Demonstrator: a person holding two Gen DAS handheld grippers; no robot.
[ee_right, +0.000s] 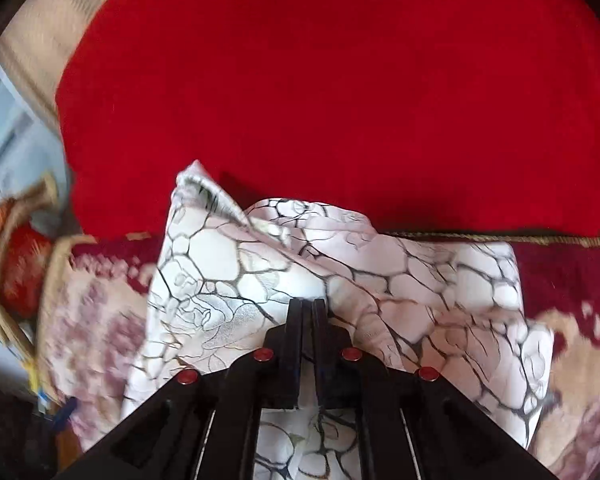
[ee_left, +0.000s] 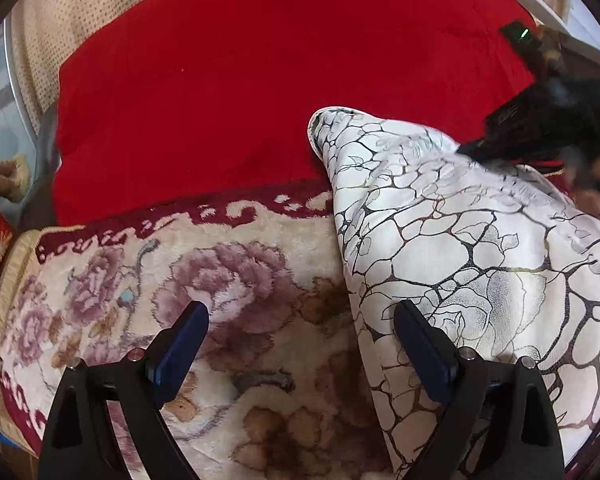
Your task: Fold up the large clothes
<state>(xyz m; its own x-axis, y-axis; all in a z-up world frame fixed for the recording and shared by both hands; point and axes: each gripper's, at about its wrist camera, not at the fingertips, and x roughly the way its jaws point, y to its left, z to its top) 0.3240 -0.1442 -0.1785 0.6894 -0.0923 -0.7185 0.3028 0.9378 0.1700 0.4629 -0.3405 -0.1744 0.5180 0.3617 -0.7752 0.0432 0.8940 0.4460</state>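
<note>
- Firstly, left wrist view: left gripper (ee_left: pixel 300 322) hanging over the bedding, jaws spread wide, nothing between them; left finger above the floral blanket, right finger over the near edge of the garment, whether touching it cannot be told.
- White garment (ee_left: pixel 460 248) with black crackle lines and rose outlines, draped on the right side of the view, its rounded corner lifted toward the far left, resting over both blanket and red cloth.
- Floral blanket (ee_left: pixel 140 280), cream plush with mauve and brown flowers and a dark red scroll border, spread near and left.
- Red cloth (ee_left: pixel 260 80), plain, covering the far half of the surface.
- Beige dotted fabric (ee_left: pixel 68 12) behind the red cloth, far left.
- Right gripper (ee_left: pixel 472 148), black and blurred, at the right edge, its tip on the garment's raised upper part; fingers of a hand (ee_left: pixel 596 184) just beside it.
- Next, right wrist view: right gripper (ee_right: pixel 308 304) with jaws closed together, pinching a fold of the white garment (ee_right: pixel 380 280); cloth bunched and creased around the tips, more of it passing beneath the fingers.
- Garment heaped in the centre, across the seam between floral blanket (ee_right: pixel 100 312) and red cloth (ee_right: pixel 340 80).
- Left edge of view blurred; contents there cannot be told.
</note>
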